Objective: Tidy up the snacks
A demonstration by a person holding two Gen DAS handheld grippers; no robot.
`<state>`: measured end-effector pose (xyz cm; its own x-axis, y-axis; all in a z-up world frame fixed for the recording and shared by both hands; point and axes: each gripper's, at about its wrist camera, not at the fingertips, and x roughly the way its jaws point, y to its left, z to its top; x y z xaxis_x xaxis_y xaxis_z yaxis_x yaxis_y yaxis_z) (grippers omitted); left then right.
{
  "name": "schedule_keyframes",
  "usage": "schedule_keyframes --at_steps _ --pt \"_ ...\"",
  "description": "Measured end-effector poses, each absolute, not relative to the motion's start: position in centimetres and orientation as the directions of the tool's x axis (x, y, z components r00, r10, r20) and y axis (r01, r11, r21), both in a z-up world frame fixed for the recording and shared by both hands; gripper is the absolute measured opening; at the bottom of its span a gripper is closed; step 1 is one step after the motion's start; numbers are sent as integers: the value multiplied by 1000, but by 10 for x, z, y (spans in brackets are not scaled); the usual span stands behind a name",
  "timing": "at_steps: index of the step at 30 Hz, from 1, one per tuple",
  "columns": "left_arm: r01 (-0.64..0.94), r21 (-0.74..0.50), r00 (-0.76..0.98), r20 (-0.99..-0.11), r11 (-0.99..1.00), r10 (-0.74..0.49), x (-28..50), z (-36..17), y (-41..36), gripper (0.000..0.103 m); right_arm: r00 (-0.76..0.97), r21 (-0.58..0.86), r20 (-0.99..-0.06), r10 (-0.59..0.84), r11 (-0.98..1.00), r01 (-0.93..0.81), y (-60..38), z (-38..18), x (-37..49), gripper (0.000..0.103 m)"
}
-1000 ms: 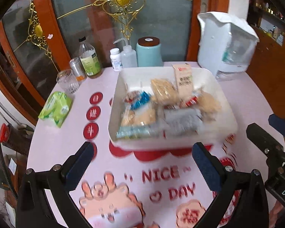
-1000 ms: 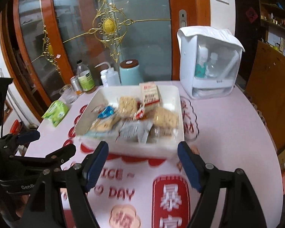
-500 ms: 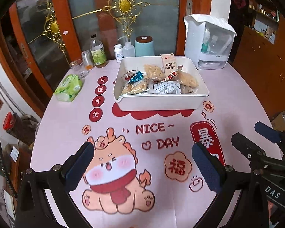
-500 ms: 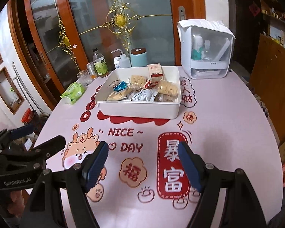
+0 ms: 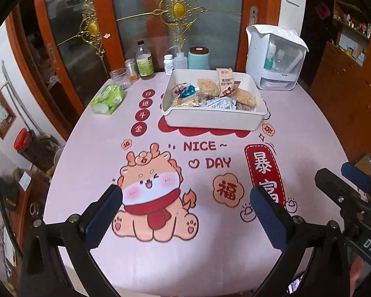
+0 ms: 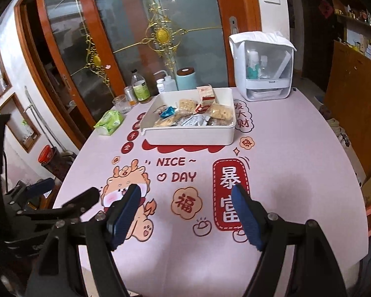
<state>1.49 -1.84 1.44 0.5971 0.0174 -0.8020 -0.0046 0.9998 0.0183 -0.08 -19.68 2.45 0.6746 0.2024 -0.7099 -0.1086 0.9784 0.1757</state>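
A white tray (image 5: pixel 211 120) (image 6: pixel 189 135) full of wrapped snacks stands at the far middle of the pink table. A tall cracker pack (image 5: pixel 225 80) (image 6: pixel 206 95) stands upright at its back, and a blue wrapper (image 5: pixel 187 91) (image 6: pixel 168 111) lies at its left. My left gripper (image 5: pixel 185 198) hangs open over the near part of the table, well short of the tray, with nothing between its blue pads. My right gripper (image 6: pixel 186 195) is open too, empty, above the printed cloth. Each gripper shows at the edge of the other's view.
Behind the tray stand a bottle (image 5: pixel 144 61), a small white jar (image 5: pixel 168 64), a squeeze bottle (image 5: pixel 180 60), a teal canister (image 5: pixel 198 58) and a glass (image 5: pixel 120 78). A green tissue pack (image 5: pixel 107 99) lies left. A white cabinet box (image 5: pixel 275 59) stands back right, before glass doors.
Both grippers have pulled back from the tray toward the near edge and risen a little; the tray now looks far smaller. Both stay open and empty.
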Motion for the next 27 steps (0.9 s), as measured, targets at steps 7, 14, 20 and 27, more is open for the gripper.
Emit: schedule_keyframes --at_steps 7,14,20,27 --pt "-47 33 579 -813 998 54 1 8 -17 102 661 191 -715 226 973 -127 -188 22 -6 76" --pt "-47 28 571 -819 998 50 -3 5 -14 102 660 205 -718 221 973 -103 -192 21 -11 76" --pt "-31 34 571 -820 999 46 -4 6 -20 102 664 191 -721 199 978 -86 -195 23 -14 76" --pt "-7 43 567 -823 999 39 -6 6 -26 102 673 165 -720 169 984 -71 -196 25 -20 76"
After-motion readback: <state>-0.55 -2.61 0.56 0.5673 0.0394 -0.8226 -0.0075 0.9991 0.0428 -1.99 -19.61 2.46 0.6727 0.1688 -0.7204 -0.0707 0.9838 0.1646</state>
